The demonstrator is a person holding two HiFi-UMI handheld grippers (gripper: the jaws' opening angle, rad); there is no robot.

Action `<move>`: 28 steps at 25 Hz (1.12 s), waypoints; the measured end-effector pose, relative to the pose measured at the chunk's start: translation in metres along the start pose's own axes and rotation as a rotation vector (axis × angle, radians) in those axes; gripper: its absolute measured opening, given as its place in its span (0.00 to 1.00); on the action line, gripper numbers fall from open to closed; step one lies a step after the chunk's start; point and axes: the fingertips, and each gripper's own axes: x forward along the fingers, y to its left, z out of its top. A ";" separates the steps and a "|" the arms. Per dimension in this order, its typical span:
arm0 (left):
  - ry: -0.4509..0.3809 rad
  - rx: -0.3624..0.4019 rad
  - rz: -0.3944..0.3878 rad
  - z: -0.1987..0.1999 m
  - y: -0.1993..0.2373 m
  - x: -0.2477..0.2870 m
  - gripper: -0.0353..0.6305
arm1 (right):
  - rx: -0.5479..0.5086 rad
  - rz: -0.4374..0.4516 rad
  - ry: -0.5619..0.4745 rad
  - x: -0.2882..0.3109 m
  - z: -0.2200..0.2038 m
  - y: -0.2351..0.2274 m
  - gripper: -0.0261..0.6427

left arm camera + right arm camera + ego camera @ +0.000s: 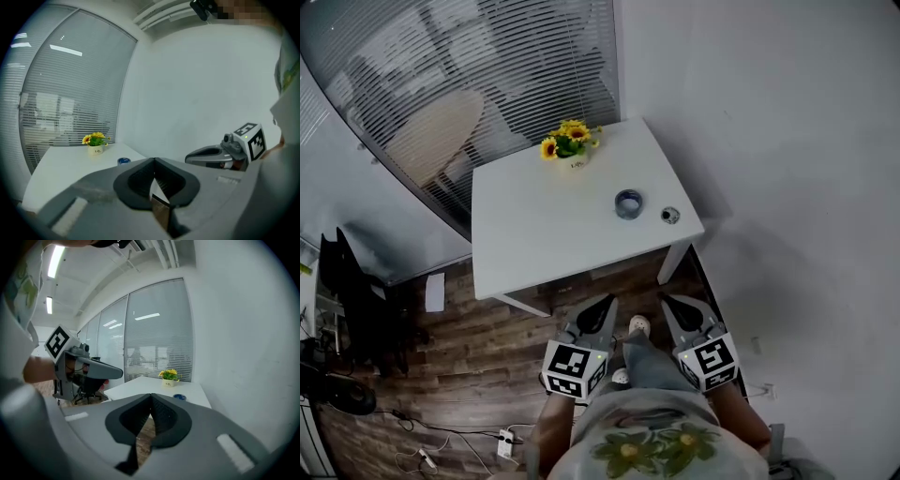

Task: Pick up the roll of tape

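On the right half of the white rectangular table point(534, 234), the blue-grey roll of tape point(628, 203) lies flat on one face with its centre hole turned up, so its axis stands upright; as a ring it shows no long axis across the table top. It sits toward the table's right front corner, with a small round dark-and-white object point(670, 216) near it on the right, not touching; what that object is cannot be told. At the far edge of the table stands a small white pot point(577, 162), upright, holding yellow sunflowers point(570, 139) with green leaves; the pot is well apart from the roll of tape. The left gripper point(602, 305) and the right gripper point(672, 305), both grey with black pads and a marker cube at the rear, are held side by side over the brown wood-plank floor point(478, 356), short of the table's near edge and well apart from the roll. Both point toward the table and slightly downward. In the left gripper view the jaws stand together at the tips with nothing between them, and the roll of tape point(123, 161) appears beyond and to the left of the tips. In the right gripper view the jaws likewise meet at the tips and hold nothing, and the roll of tape point(179, 397) appears beyond and to the right of the tips, in front of the pot point(169, 383). The roll therefore lies ahead of both grippers, nearer the line of the right gripper, resting untouched on the table.
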 end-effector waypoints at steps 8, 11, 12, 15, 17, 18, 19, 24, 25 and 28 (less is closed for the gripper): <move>-0.013 0.035 0.017 0.033 0.038 0.050 0.06 | 0.029 -0.004 0.046 0.035 -0.007 -0.039 0.04; -0.028 0.048 0.004 0.050 0.053 0.073 0.10 | 0.027 -0.008 0.042 0.054 0.000 -0.059 0.04; -0.035 0.057 0.004 0.057 0.059 0.080 0.13 | 0.027 -0.011 0.039 0.060 0.003 -0.067 0.04; -0.062 0.080 0.003 0.077 0.073 0.101 0.26 | 0.031 -0.023 0.025 0.076 0.011 -0.088 0.04; -0.085 0.098 -0.007 0.090 0.079 0.114 0.36 | 0.034 -0.030 0.013 0.086 0.018 -0.101 0.04; -0.093 0.113 -0.012 0.096 0.082 0.120 0.42 | 0.034 -0.031 0.008 0.091 0.020 -0.107 0.04; -0.097 0.131 -0.016 0.100 0.083 0.126 0.47 | 0.034 -0.030 0.004 0.096 0.021 -0.112 0.04; -0.072 0.225 -0.036 0.100 0.085 0.152 0.52 | 0.021 -0.009 0.006 0.117 0.022 -0.130 0.04; -0.066 0.241 -0.039 0.098 0.085 0.155 0.52 | 0.016 -0.005 0.003 0.121 0.024 -0.133 0.04; -0.042 0.255 -0.055 0.094 0.085 0.166 0.52 | -0.001 0.005 0.002 0.128 0.029 -0.139 0.04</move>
